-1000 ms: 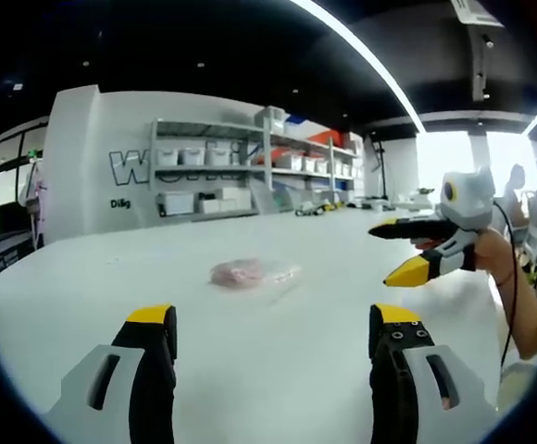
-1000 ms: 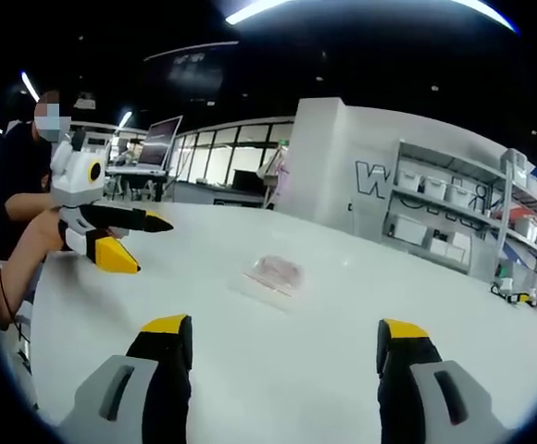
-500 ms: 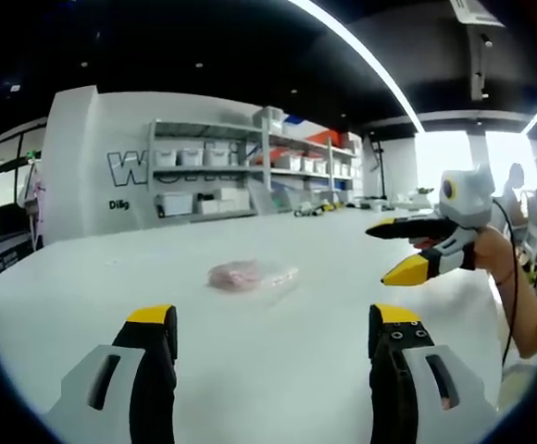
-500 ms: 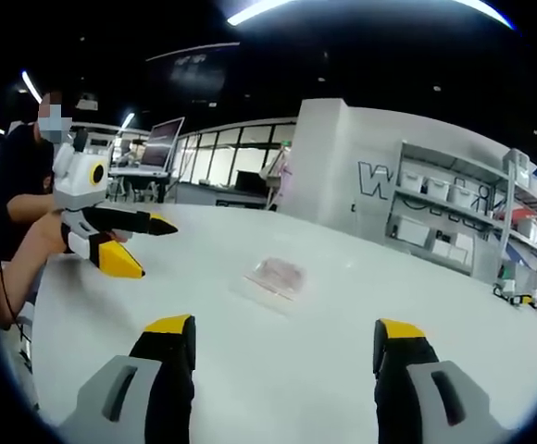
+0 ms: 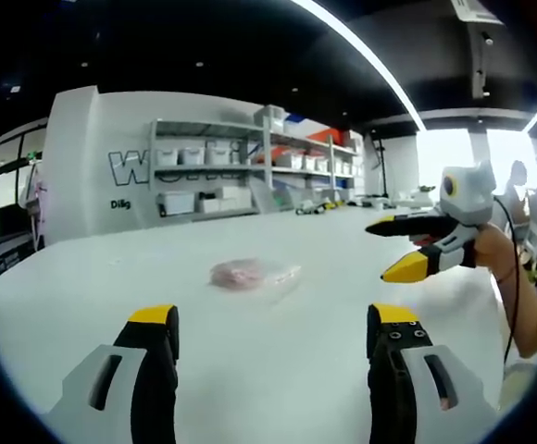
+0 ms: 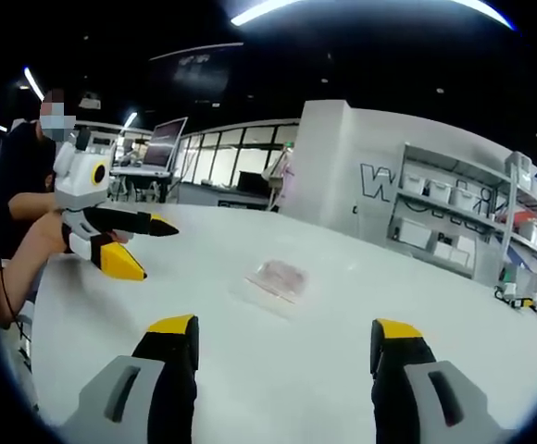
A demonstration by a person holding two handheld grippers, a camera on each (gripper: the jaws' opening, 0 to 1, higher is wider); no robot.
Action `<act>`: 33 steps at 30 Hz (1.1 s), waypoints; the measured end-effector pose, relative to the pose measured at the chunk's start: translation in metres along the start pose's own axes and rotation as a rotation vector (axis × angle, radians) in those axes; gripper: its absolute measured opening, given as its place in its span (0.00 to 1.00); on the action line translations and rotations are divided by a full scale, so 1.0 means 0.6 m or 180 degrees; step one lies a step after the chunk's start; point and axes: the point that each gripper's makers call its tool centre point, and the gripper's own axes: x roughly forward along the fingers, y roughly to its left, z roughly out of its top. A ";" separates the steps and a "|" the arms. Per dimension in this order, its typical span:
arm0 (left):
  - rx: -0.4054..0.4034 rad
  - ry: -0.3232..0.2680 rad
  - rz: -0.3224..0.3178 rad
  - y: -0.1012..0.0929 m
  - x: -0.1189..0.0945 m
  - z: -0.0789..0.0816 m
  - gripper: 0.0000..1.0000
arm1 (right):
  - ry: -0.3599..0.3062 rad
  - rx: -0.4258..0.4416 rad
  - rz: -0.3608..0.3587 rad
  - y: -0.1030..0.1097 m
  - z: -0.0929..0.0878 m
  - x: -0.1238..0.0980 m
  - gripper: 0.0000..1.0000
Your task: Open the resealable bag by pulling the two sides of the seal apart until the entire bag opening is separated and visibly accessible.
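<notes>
- The step in hand looks like the approach: the resealable bag [image 5: 253, 274] lies untouched on the white surface [image 5: 278, 361], well ahead of both grippers, so nothing of the seal is parted yet.
- To do it well, the person would likely bring each gripper to a different side of the seal strip, pinch only one film layer apiece, and pull apart steadily along the whole mouth; grabbing both layers at once would just lift the bag.
- The left gripper [image 5: 267, 319] has its yellow-tipped jaws spread wide with nothing between them; it also appears from the side in the right gripper view [image 6: 139, 248], held above the surface.
- The right gripper [image 6: 284, 331] is likewise spread wide and empty, and it enters the left gripper view [image 5: 393, 248] from the right, hovering clear of the surface.
- The bag is clear, thin and flat, with a pinkish lump of contents inside [image 6: 279, 277]; its seal edge is too small to make out, so which end opens cannot be told.
</notes>
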 end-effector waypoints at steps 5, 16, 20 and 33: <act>0.0014 0.0001 0.0014 0.001 0.000 0.000 0.83 | 0.0010 -0.0006 0.0000 -0.001 -0.001 0.000 0.76; 0.0010 0.0008 0.0010 0.000 0.001 -0.002 0.83 | 0.0002 -0.0048 0.0014 0.000 0.001 0.002 0.76; 0.0018 0.0005 0.0009 0.001 0.000 -0.001 0.81 | -0.0008 -0.0066 0.0018 0.002 0.003 0.003 0.76; 0.0051 0.0032 0.0014 0.002 0.002 -0.005 0.80 | 0.0026 -0.0136 0.0008 0.000 0.005 0.009 0.74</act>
